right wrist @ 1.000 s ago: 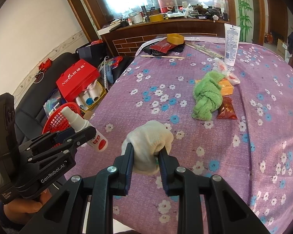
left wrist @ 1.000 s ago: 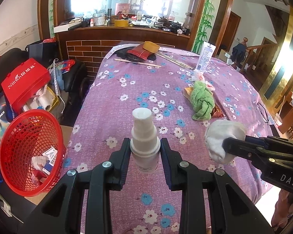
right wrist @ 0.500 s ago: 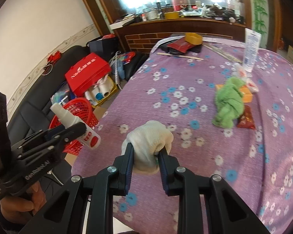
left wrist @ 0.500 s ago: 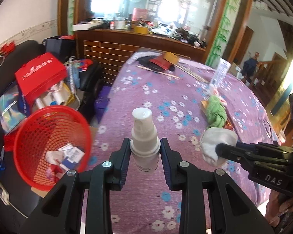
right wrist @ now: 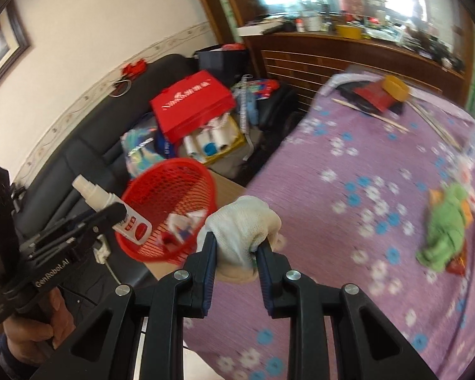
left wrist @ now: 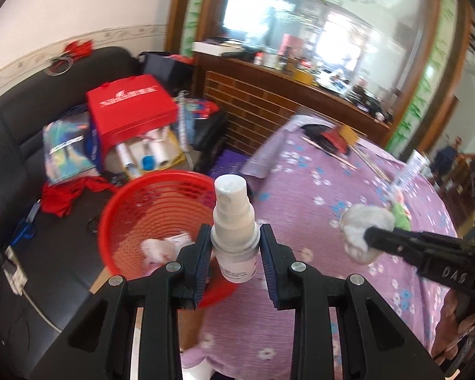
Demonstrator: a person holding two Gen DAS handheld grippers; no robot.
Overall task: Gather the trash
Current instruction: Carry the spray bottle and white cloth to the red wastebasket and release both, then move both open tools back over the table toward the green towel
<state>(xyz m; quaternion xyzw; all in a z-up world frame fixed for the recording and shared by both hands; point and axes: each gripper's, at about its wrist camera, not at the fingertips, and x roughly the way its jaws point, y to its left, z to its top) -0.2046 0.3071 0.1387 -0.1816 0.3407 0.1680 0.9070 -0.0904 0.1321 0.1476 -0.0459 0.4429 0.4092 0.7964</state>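
My left gripper (left wrist: 236, 245) is shut on a white spray bottle (left wrist: 234, 228), held upright at the near rim of a red mesh basket (left wrist: 148, 209). The basket stands beside the table and holds several scraps. My right gripper (right wrist: 236, 248) is shut on a balled white cloth (right wrist: 242, 224) over the table's left edge, just right of the basket (right wrist: 171, 196). The left gripper (right wrist: 107, 213) with the bottle (right wrist: 110, 202) shows at the left of the right wrist view. The cloth (left wrist: 364, 231) in the right gripper shows at the right of the left wrist view.
The table has a purple flowered cloth (right wrist: 380, 196). On it lie a green rag (right wrist: 443, 224), snack wrappers, chopsticks and a white tube (left wrist: 410, 167). A black sofa (left wrist: 12, 145) left of the basket carries a red box (left wrist: 129, 110) and clutter. A wooden counter (left wrist: 285, 95) stands behind.
Both grippers have swung left, from over the table toward the red basket, each holding its object. The bottle is now at the basket's rim.
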